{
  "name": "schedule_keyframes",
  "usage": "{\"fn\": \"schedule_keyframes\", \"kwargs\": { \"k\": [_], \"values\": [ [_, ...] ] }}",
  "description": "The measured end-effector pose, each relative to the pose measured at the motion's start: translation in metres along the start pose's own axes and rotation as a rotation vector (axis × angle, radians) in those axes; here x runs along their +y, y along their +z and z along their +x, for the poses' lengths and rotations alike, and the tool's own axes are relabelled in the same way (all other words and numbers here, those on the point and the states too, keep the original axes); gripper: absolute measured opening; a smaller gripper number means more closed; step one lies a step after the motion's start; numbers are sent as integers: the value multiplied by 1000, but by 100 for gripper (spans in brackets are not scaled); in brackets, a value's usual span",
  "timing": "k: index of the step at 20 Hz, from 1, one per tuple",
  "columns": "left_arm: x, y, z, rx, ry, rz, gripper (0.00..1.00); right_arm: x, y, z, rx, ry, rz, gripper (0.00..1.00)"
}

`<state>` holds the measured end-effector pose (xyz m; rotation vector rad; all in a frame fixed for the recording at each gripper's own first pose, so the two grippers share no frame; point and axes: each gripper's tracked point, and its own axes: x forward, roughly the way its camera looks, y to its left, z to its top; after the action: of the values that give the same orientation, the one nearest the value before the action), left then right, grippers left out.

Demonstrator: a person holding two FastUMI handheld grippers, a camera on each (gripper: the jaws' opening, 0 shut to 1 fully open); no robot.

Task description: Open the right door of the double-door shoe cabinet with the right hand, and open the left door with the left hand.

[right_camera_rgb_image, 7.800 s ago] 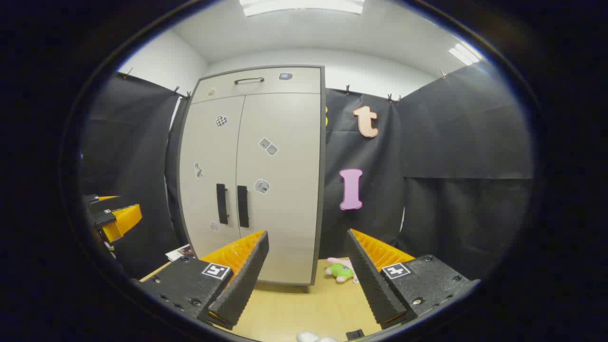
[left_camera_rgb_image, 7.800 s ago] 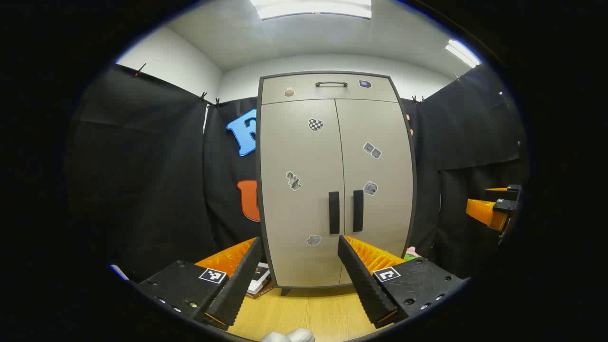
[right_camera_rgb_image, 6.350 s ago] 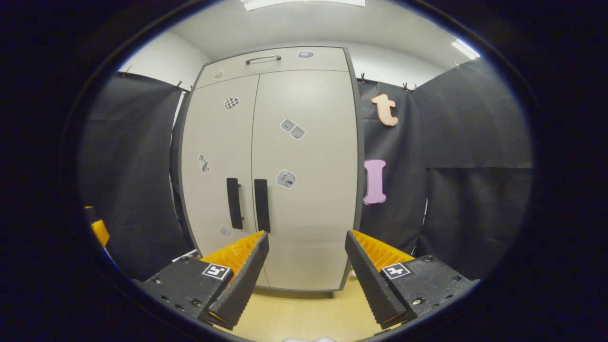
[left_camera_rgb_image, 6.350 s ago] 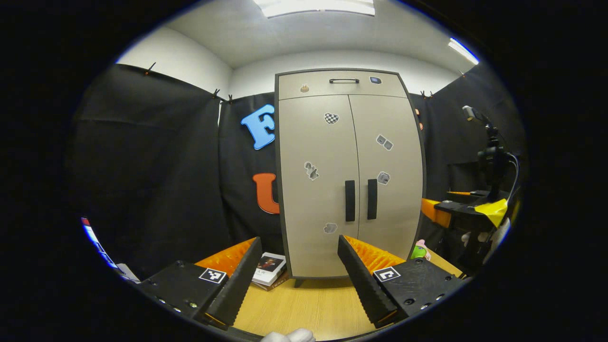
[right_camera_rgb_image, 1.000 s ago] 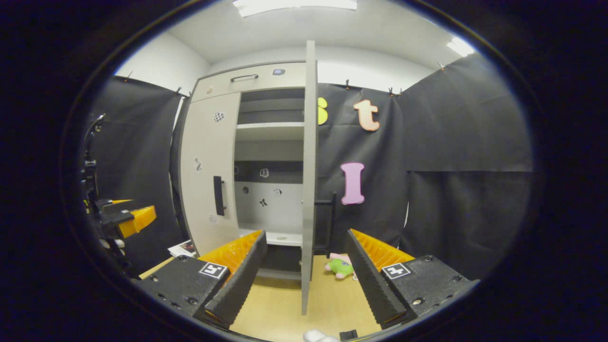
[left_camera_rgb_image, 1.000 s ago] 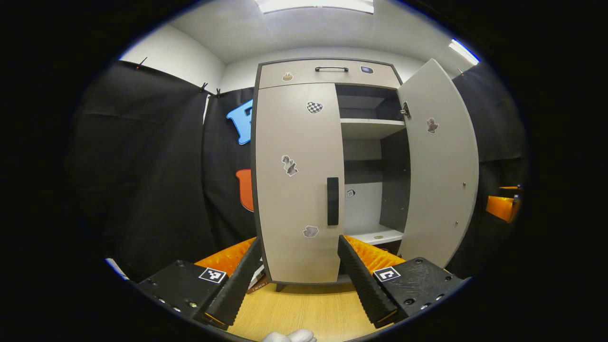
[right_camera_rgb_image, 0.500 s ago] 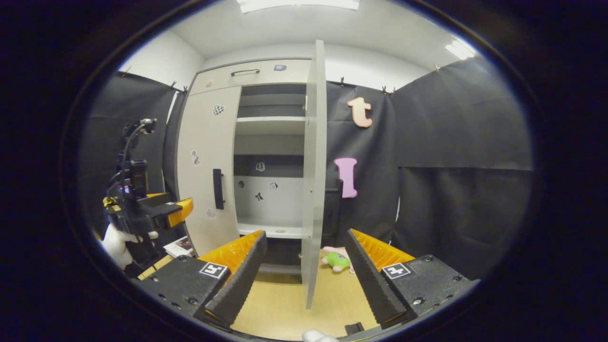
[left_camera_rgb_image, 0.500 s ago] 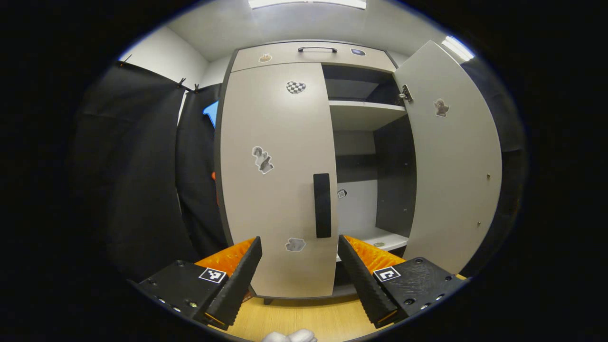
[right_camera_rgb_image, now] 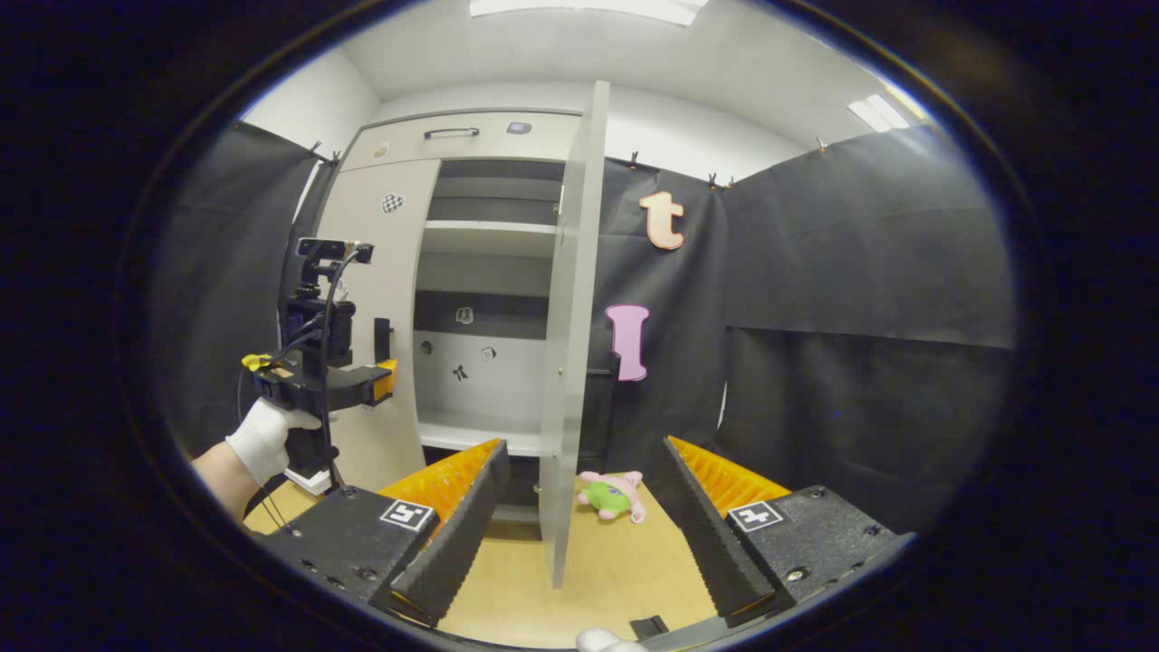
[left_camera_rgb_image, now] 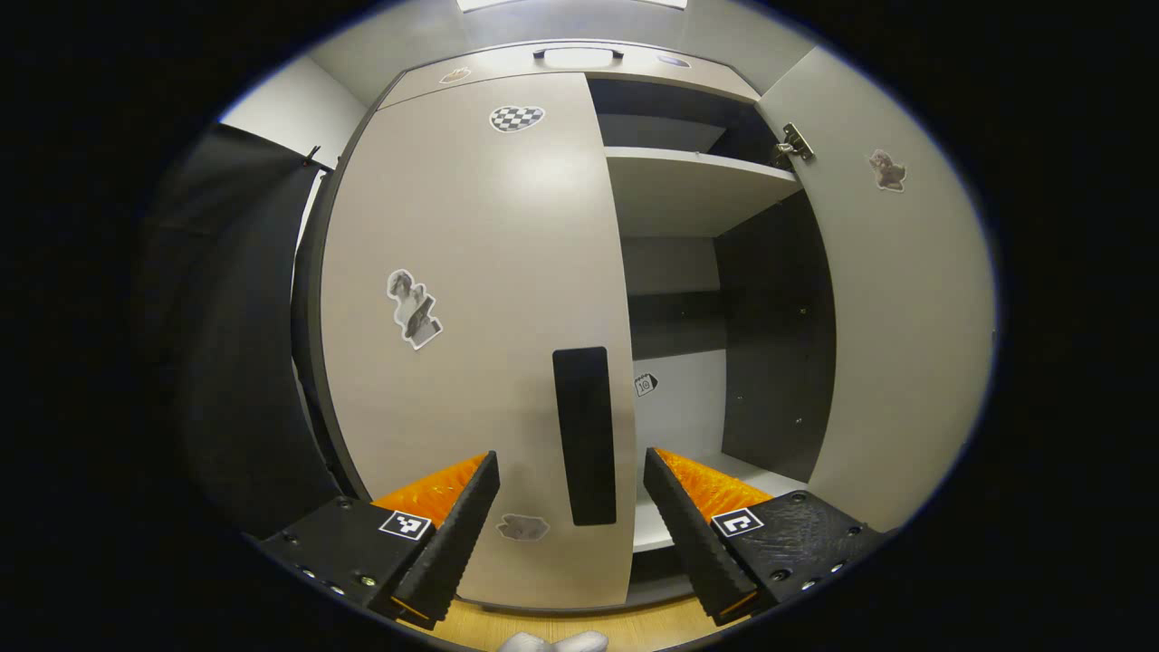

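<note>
I count one cabinet (right_camera_rgb_image: 398, 299) with two doors: a left door (left_camera_rgb_image: 471, 299) that is closed and a right door (right_camera_rgb_image: 569, 335) that is swung out, plus one drawer (right_camera_rgb_image: 453, 140) on top. On the left door I see one handle (left_camera_rgb_image: 585, 435) and three stickers (left_camera_rgb_image: 413, 308). I count two grippers, left gripper (right_camera_rgb_image: 385, 381) and right gripper (right_camera_rgb_image: 579, 516), and one plush toy (right_camera_rgb_image: 608, 493) on the floor (right_camera_rgb_image: 625, 570).
</note>
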<state>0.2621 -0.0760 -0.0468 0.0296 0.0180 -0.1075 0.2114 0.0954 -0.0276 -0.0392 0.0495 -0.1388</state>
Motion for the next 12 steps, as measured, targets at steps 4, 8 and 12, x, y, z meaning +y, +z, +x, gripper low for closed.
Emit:
{"fn": "schedule_keyframes", "kwargs": {
  "k": [4, 8, 12],
  "values": [
    [-5, -4, 19, 14, -9, -27, 96, -7, -1, 10, 14, -28, 4, 100],
    [-3, -7, 30, 26, -7, -59, 82, -9, -1, 11, 16, -35, -6, 100],
    [-6, -8, 31, 37, -21, -87, 49, -6, 0, 15, 16, -19, -11, 100]
  ]
}}
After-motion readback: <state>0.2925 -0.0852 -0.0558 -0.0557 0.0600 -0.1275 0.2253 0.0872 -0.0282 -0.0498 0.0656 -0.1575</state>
